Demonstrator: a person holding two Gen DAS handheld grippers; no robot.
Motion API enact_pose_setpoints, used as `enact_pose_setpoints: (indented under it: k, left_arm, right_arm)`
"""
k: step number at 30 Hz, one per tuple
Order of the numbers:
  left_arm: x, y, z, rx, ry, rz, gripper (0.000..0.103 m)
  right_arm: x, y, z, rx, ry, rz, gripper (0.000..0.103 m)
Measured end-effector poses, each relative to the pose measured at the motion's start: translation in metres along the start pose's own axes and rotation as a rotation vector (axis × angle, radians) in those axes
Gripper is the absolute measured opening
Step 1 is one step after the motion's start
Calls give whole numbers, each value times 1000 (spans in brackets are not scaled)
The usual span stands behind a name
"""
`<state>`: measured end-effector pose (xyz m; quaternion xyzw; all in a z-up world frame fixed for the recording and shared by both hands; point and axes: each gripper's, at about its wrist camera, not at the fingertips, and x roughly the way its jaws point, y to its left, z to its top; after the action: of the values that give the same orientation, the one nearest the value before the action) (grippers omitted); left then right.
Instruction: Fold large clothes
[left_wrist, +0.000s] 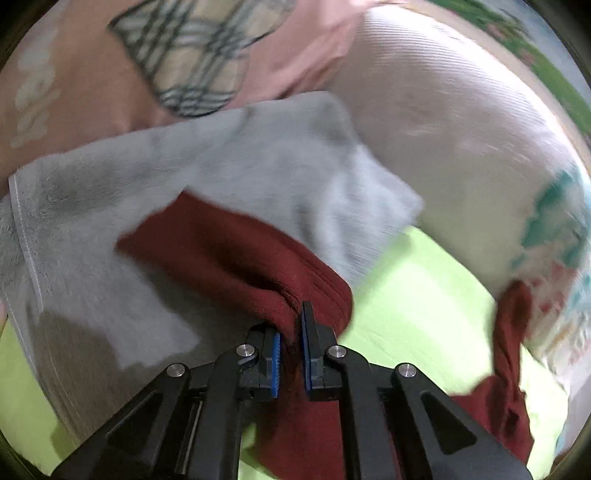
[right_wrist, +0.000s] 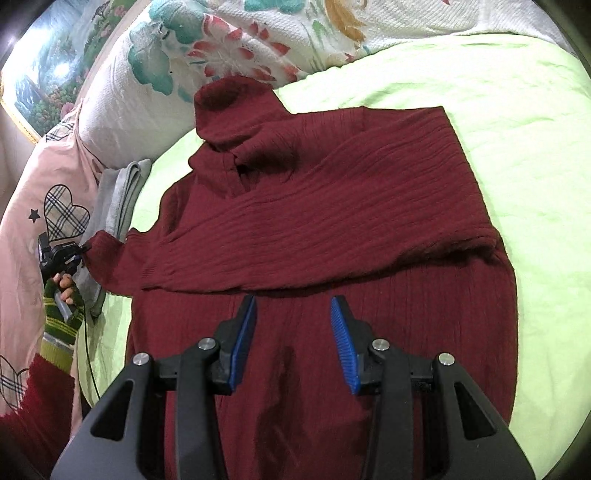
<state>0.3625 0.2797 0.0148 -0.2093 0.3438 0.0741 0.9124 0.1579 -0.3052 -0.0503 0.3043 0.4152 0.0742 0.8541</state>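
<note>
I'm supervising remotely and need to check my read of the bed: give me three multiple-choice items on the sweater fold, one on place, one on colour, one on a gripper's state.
1. Where is the sweater's collar?
A. Toward the floral pillow
B. Under the right gripper
C. Hanging off the bed

2. What colour is the sheet under the sweater?
A. White
B. Light green
C. Blue

3. What is the left gripper doing?
A. Open above the sheet
B. Shut on nothing
C. Shut on the sleeve cuff

Answers:
1 A: the collar of the sweater lies by the floral pillow.
2 B: the sheet is light green.
3 C: the left gripper pinches the sleeve cuff.
</note>
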Motion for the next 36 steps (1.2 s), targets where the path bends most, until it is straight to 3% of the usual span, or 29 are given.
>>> enact_pose_setpoints:
  k: [7,13,17,21,25,29,32,36]
  left_arm:
    - [-48,-103,-70,183,-5,-181,7]
    - [-65,-200,-144,304,73,-371,8]
    - [-54,-259,-192,423,122,-400,8]
    - [-29,-299,-247,530,229,-391,13]
    - [-9,-306,-276,569,323,-366,33]
    - [-22,-287,-283,583,323,-358,62]
    - [-42,-251,-280,534,307,-348,65]
    - [-57,-200,-268,414,268,-265,65]
  right_arm:
    - [-8,3,-3,10,-19,29,43]
    - [-17,-6,-9,38,-34,39,43]
    - [-25,-15,-10,62,-51,42,43]
    - [-34,-25,-8,86,-73,41,43]
    - [-37,-28,-2,92,-85,38,43]
    - [-34,-17,7,61,-90,46,43]
    - [-25,-1,13,23,-82,55,43]
    - [9,39,22,-83,-36,71,43]
